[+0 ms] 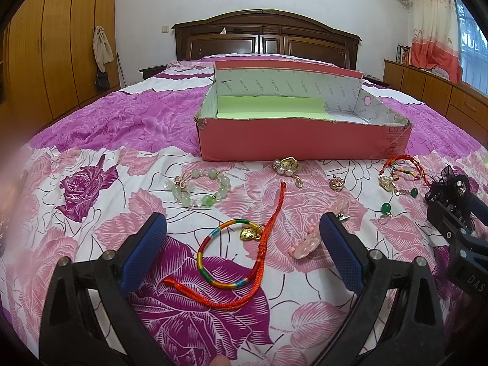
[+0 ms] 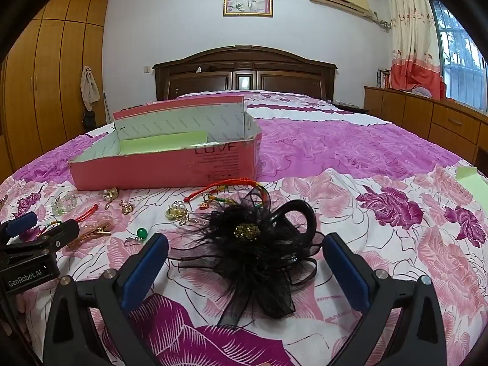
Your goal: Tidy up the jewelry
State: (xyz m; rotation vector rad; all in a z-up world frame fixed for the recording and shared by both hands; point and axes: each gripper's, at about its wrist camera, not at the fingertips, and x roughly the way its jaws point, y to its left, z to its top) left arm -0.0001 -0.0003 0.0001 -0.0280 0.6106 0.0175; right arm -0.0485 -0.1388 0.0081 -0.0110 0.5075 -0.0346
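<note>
Jewelry lies scattered on the bed (image 1: 100, 122) before the pink box (image 1: 292, 143), which sits at centre frame. Your left hand-held gripper (image 1: 243, 231) is spread wide — the rainbow bracelet (image 1: 227, 256) lies between its fingers, untouched, with a bead bracelet (image 1: 199, 187) above it. Your right hand-held gripper (image 2: 245, 248) is spread too — it flanks the black hairpiece (image 2: 253, 250) at lower centre of its view.

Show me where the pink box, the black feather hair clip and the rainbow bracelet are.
pink box (image 1: 292, 141), left wrist view, on its front wall.
black feather hair clip (image 2: 247, 231), right wrist view, on its beaded centre.
rainbow bracelet (image 1: 202, 245), left wrist view, on its left curve.
</note>
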